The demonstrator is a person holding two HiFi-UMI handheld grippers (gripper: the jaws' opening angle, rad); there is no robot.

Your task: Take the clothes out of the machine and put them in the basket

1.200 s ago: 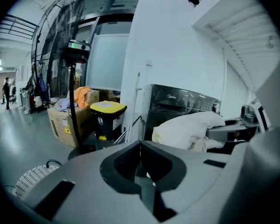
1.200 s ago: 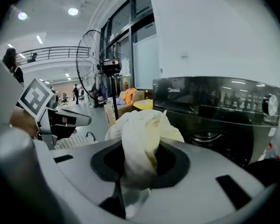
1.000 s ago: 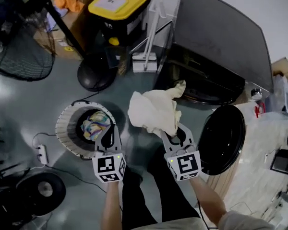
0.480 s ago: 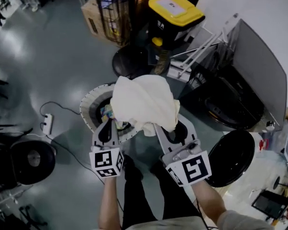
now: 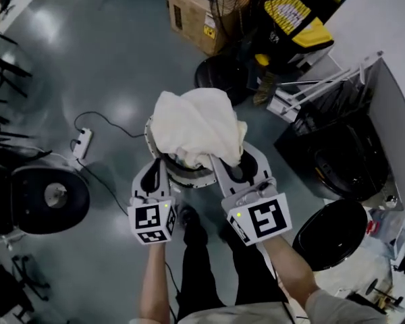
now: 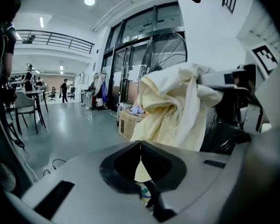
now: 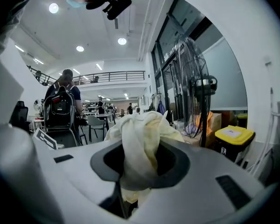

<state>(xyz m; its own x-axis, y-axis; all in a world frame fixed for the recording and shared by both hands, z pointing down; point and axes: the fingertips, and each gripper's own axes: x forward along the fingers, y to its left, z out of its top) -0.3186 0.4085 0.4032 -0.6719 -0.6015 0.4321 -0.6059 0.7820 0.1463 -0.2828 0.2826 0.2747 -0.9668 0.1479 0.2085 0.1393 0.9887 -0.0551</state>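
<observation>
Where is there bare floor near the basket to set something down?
The widest bare floor lies up-left of the basket in the head view, between the power strip and the cardboard box. Right of the basket is crowded: fan base, washing machine and its open door. The basket itself is covered by the cream cloth in the right tongs.

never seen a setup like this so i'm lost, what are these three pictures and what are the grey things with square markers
No robot here: a person holds a hand tool with a two-jaw claw in each hand. The top-down picture comes from a camera on the person's head; the other two come from cameras riding on each tool, looking along its jaws. The right claw is clamped on a cream cloth, over the round laundry basket on the floor. The left claw is closed and empty. The washing machine stands at the right, door open.
</observation>
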